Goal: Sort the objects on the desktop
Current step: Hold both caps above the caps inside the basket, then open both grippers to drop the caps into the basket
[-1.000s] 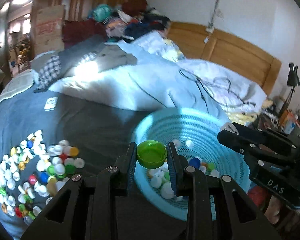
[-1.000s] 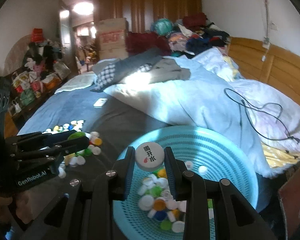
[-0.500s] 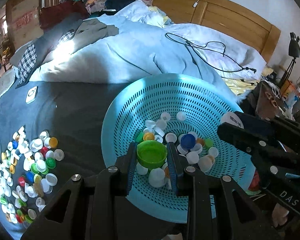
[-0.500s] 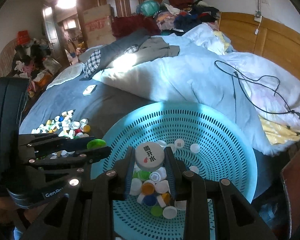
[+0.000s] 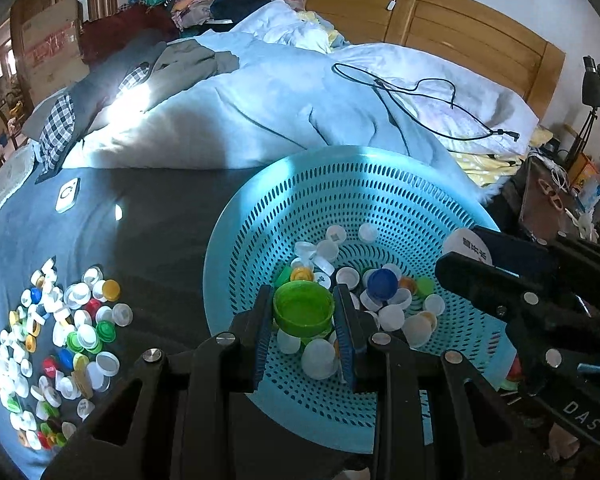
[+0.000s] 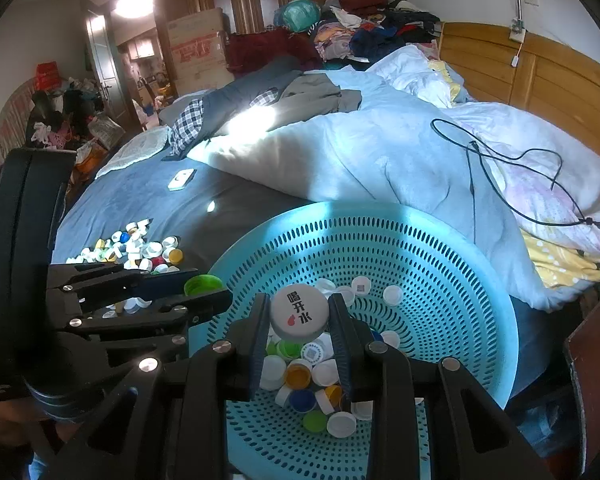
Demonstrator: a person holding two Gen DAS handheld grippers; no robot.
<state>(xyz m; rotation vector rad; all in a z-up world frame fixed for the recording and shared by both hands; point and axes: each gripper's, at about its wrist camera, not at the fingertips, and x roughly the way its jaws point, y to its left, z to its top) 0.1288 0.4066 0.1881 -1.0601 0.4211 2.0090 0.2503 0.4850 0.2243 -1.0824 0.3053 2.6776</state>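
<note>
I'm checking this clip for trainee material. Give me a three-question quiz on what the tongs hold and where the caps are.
1. True or false: the left tongs are shut on a green cap.
2. What do the right tongs hold? A) a blue cap B) a white cap with printed characters C) nothing
3. Fill in: both held caps are over the turquoise ____, while the loose cap pile lies on the bed's grey sheet.

Key: 1 true; 2 B, the white cap; 3 basket.
</note>
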